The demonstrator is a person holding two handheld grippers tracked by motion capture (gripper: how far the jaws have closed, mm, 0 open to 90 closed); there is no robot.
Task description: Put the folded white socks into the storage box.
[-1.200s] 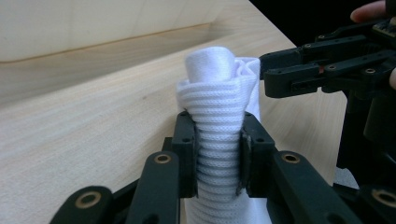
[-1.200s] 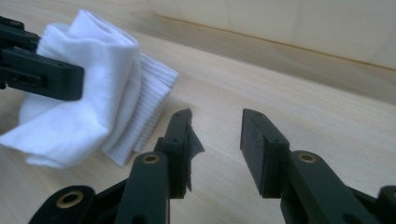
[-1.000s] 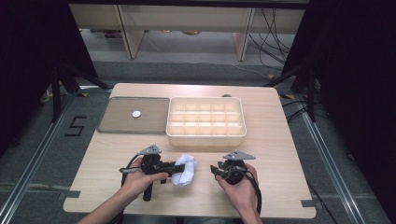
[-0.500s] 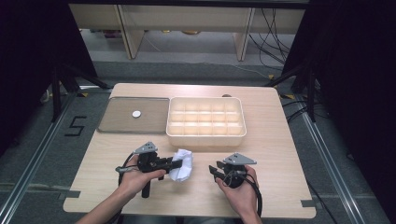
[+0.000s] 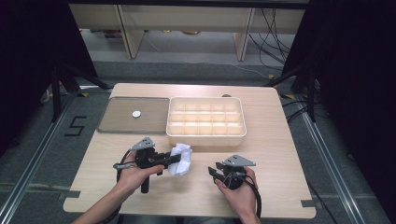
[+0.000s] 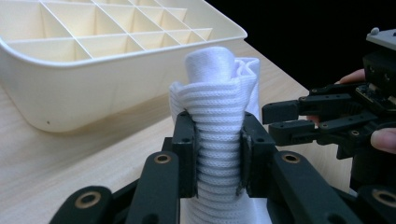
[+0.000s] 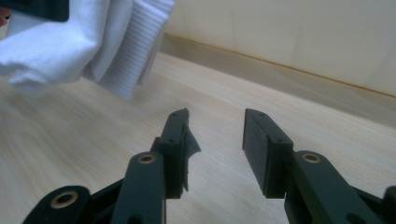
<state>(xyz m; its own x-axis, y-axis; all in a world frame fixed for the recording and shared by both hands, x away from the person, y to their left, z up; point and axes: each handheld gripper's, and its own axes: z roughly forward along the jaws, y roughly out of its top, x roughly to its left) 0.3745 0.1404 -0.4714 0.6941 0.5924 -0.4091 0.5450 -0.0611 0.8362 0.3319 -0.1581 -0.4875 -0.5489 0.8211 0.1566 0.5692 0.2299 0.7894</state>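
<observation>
- High view: the left gripper [image 5: 164,158] is clenched on a rolled white sock [image 5: 181,159], which lies just ahead of its jaws, low over the wooden table [image 5: 280,154]. The cream divided box [image 5: 206,135] sits just beyond the sock, so the roll is probably being readied for one of its cells. The right gripper [image 5: 215,173] stands apart to the sock's other side, jaws pointing toward it. Well off to the left gripper's far side lies a grey tray [image 5: 116,121].
- Left gripper view: the pads squeeze the sock's [image 6: 218,140] ribbed cuff from both sides, keeping the roll upright and bundled. The box [image 6: 84,84] lies ahead and to the left; the right gripper [image 6: 285,120] waits to the right.
- Right gripper view: the right gripper [image 7: 217,135] is released, with bare table between its jaws; they have just been opening a little. The sock [image 7: 88,42] hangs ahead and left, clear of the pads, so this gripper seems free to help tuck or steady it.
</observation>
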